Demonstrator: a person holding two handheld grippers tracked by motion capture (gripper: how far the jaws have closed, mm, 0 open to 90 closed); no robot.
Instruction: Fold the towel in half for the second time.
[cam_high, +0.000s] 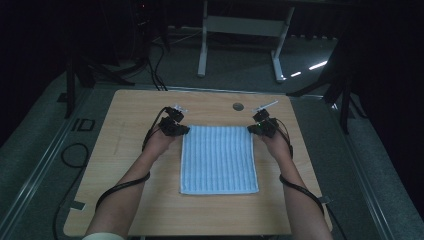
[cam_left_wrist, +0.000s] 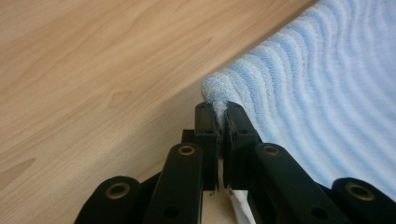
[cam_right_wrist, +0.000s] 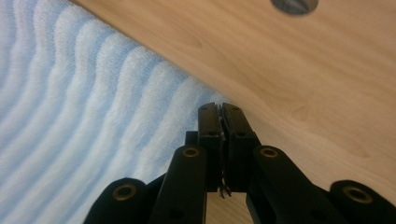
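A light blue ribbed towel (cam_high: 219, 159) lies flat on the wooden table (cam_high: 150, 210). My left gripper (cam_high: 181, 129) sits at its far left corner. In the left gripper view the jaws (cam_left_wrist: 220, 109) are shut on that corner, with a tuft of the towel (cam_left_wrist: 327, 93) pinched between them. My right gripper (cam_high: 256, 129) is at the far right corner. In the right gripper view its jaws (cam_right_wrist: 221, 109) are pressed together at the edge of the towel (cam_right_wrist: 70, 116), with a thin sliver of cloth between them. Both forearms reach in along the towel's sides.
A round grey grommet (cam_high: 238, 106) is set in the table just beyond the towel, also seen as the grommet (cam_right_wrist: 294, 4) in the right gripper view. Behind the table stand a white desk frame (cam_high: 202, 45) and dark stands, with cables (cam_high: 155, 70) on the floor.
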